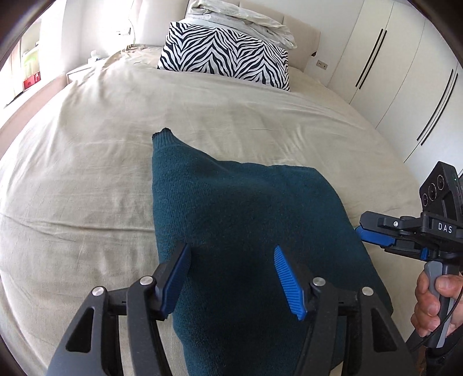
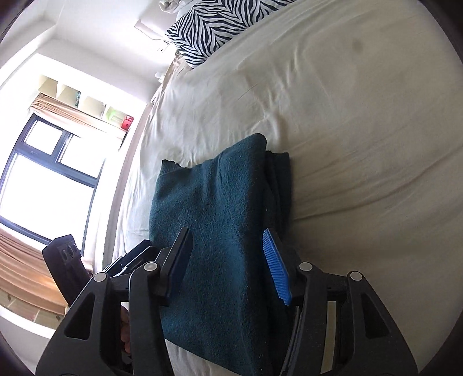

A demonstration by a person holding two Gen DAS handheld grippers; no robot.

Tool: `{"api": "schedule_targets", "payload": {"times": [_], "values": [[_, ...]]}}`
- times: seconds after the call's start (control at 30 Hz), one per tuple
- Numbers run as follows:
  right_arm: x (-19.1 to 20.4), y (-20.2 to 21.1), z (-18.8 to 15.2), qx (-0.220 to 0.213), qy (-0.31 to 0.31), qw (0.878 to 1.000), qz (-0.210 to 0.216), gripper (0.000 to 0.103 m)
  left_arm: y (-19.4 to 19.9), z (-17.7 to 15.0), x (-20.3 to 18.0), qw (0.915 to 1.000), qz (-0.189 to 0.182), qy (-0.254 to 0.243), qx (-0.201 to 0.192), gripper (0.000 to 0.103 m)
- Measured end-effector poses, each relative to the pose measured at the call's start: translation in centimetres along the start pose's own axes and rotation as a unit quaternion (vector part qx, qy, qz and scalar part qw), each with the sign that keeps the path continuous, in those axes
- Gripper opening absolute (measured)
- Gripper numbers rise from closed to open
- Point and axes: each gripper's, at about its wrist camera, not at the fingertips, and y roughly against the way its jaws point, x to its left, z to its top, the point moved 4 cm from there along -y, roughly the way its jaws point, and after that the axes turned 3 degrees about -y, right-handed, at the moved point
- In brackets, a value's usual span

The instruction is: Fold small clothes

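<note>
1. Jaws first: my left gripper (image 1: pixel 231 254) has its fingers spread apart over the near end of the sweater (image 1: pixel 240 219), with nothing pinched; the blue ribbed pads (image 1: pixel 289 283) stand clear on either side of the knit.
2. My right gripper (image 2: pixel 227 245) is spread too, its fingers straddling the sweater's near part, and I see no cloth pressed between the pads (image 2: pixel 276 266).
3. The sweater is dark teal knit and lies folded on the bed (image 1: pixel 86 179), close under both grippers. In the right wrist view it reads as a long folded stack, with extra layers showing along its right edge.
4. A narrow end with a ragged-looking hem (image 1: pixel 163 134) points away from me, toward the head of the bed.
5. In the left wrist view the right gripper sits at the right edge, just beside the sweater, held by a hand (image 1: pixel 431 303) on a grey handle.
6. The beige sheet beyond the sweater is wrinkled and otherwise bare up to the pillows.
7. A zebra-striped pillow (image 1: pixel 228 55) lies at the head of the bed, with crumpled white bedding (image 1: pixel 240 20) piled behind it.
8. White wardrobe doors (image 1: pixel 399 75) line the far right; a dark-framed window (image 2: pixel 49 173) shows in the right wrist view.
</note>
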Motion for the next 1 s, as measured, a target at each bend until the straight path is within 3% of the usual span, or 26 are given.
{"api": "schedule_targets", "payload": {"times": [0.17, 0.23, 0.27, 0.43, 0.57, 0.87, 0.93, 1.0], "values": [[-1.0, -2.6, -0.9, 0.024, -0.006, 1.0, -0.006, 0.046, -0.4, 0.0, 0.3, 1.0, -0.001, 0.004, 0.003, 0.064], [-1.2, -2.9, -0.8, 0.027, -0.007, 1.0, -0.009, 0.012, -0.3, -0.2, 0.2, 1.0, 0.001, 0.004, 0.002, 0.065], [-1.2, -2.9, -0.8, 0.026, -0.009, 1.0, -0.008, 0.01, -0.3, -0.2, 0.1, 1.0, 0.002, 0.003, 0.002, 0.065], [-2.7, -0.8, -2.0, -0.002, -0.038, 0.999, 0.005, 0.009, -0.4, -0.6, -0.8, 0.9999, -0.004, -0.012, 0.004, 0.067], [-6.0, -2.9, -2.1, 0.01, -0.074, 0.997, 0.031, 0.009, -1.7, -1.0, -1.4, 0.9994, 0.012, -0.03, 0.014, 0.07], [-3.4, -0.8, -2.2, -0.008, -0.034, 0.999, 0.02, 0.012, 0.5, -0.6, -1.3, 0.9998, -0.013, -0.009, -0.01, 0.071], [-3.5, -1.2, -2.5, 0.006, -0.029, 1.0, 0.005, 0.013, -0.5, -0.8, -1.6, 0.9997, -0.004, -0.021, 0.008, 0.071], [-4.4, -1.4, -3.0, 0.019, -0.056, 0.998, 0.019, 0.013, -1.6, -1.4, -1.6, 0.9995, 0.005, -0.028, 0.014, 0.072]]}}
